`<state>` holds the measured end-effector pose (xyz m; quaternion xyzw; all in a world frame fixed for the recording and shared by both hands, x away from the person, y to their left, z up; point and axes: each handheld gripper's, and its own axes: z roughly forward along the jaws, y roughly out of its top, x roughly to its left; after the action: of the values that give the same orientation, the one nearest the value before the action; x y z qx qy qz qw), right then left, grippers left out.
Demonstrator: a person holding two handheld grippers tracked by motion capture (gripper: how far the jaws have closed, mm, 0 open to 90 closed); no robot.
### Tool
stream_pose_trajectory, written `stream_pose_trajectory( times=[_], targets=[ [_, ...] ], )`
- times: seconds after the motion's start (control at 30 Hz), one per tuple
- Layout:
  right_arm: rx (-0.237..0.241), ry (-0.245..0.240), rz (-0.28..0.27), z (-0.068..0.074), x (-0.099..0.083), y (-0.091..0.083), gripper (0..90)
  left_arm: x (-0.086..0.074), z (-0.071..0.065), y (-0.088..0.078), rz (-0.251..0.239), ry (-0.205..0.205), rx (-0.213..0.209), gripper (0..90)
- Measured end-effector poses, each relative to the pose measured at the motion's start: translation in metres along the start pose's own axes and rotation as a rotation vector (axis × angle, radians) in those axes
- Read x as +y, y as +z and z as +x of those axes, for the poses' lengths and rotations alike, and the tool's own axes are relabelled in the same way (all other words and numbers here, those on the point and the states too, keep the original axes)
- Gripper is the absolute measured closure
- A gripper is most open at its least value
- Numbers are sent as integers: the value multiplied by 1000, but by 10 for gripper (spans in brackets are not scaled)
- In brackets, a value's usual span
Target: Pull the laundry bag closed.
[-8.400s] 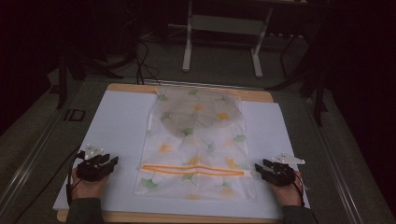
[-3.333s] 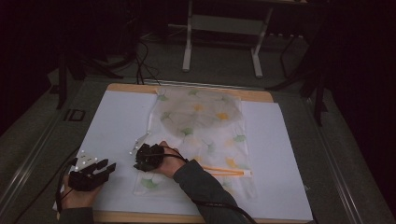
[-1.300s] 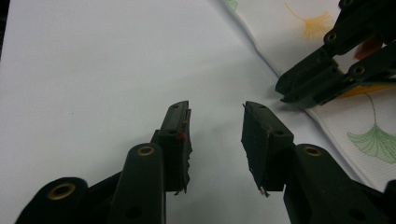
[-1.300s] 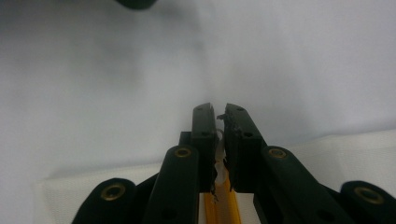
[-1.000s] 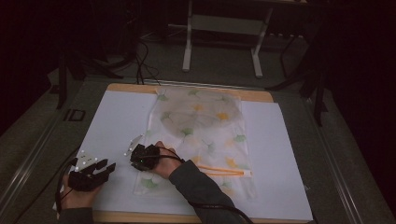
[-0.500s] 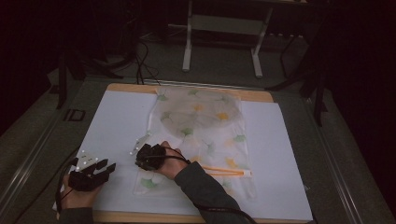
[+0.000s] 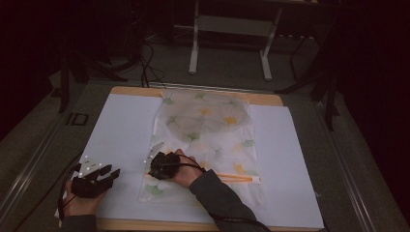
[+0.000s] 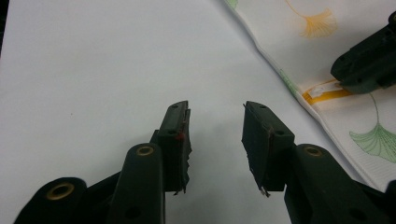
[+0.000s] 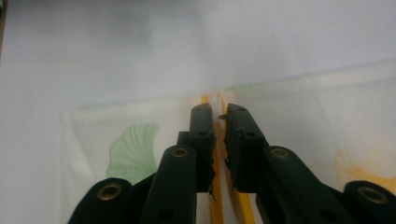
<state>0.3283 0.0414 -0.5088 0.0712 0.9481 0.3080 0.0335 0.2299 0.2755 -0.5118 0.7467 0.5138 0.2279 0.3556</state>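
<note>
At the near left, the left gripper [image 7: 107, 174] rests on the white sheet [image 7: 116, 125], jaws spread, holding nothing. Right of it, the right gripper [image 9: 218, 116] pinches the orange zipper strip [image 7: 234, 178] at the near-left edge of the leaf-printed bag [image 7: 217, 130]; the slider is hidden between its nearly closed jaws. Whatever lies inside the bag's far half is blurred.

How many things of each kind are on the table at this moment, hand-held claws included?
Claws: 2, the left claw and the right claw
Mesh bags with leaf print and an orange zipper: 1, the bag
White sheets covering the board: 1, the sheet
Wooden boards: 1, the board
Total: 5
</note>
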Motion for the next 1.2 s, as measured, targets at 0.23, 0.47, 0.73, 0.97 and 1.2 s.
stream_pose_trajectory(
  times=[0.23,0.47,0.73,0.97,1.2],
  targets=[
    [-8,-27,8,-3,-2,-4,738,0,-1,1,2,2,-2,615],
    [19,-52,65,-4,2,4,737,0,-1,1,3,6,-6,615],
    [36,-55,116,-5,8,11,741,1,-3,3,9,13,-14,615],
    [81,-42,153,-9,14,14,811,1,-4,4,12,13,-22,615],
    [70,-39,154,-8,16,13,838,2,-6,5,19,18,-40,615]
  ],
)
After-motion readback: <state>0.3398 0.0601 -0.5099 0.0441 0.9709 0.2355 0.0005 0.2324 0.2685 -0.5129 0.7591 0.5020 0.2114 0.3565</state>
